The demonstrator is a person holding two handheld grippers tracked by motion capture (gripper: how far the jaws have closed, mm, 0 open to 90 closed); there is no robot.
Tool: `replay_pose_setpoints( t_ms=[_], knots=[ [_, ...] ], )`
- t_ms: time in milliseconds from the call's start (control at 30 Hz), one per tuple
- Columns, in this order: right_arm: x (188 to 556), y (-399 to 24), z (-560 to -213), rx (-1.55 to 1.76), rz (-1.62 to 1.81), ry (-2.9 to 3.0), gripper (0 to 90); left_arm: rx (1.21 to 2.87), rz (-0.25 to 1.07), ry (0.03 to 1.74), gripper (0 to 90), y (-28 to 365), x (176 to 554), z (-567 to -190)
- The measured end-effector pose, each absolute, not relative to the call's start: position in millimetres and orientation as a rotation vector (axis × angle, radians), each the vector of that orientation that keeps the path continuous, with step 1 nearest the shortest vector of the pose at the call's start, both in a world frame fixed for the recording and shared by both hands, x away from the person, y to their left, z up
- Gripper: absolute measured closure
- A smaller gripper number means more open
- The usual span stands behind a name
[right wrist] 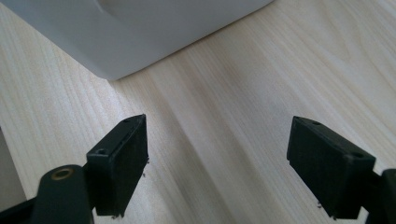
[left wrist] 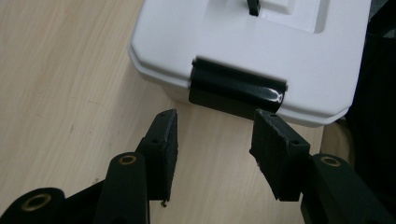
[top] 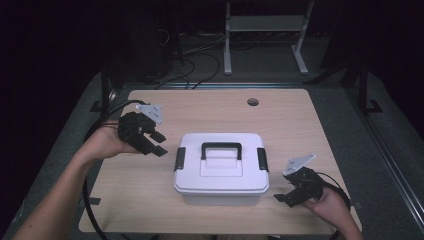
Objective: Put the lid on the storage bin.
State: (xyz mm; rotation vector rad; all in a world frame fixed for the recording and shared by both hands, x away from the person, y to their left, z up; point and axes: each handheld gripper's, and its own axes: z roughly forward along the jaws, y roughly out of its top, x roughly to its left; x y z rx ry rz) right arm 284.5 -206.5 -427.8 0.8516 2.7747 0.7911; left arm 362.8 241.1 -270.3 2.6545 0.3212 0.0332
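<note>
One white plastic box (top: 221, 167) sits in the middle of the table (top: 280, 117), lid on, with a black carry handle (top: 221, 149) folded flat on top and a black latch on each short side. No brand, label or writing on it that I can read. Your left gripper (top: 156, 142) is just off the box's left side, jaws spread with nothing between them, lined up with the left latch (left wrist: 236, 91) but not touching it. Your right gripper (top: 284, 198) is by the box's front right corner, jaws spread wide over bare wood. A round cable hole (top: 253, 102) is in the table well behind the box, and a metal stand (top: 263, 30) sits on the floor beyond that. Nothing's blocking either latch.
</note>
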Motion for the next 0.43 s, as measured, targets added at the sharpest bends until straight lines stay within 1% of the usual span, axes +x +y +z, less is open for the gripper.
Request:
replay_pose_setpoints(
  t_ms=[433],
  knots=[
    [284, -207, -428, 0.859, 0.796, 2.770, 19.5, 2.643, 0.001, 0.373, 47.6, 258, 362, -291]
  ],
)
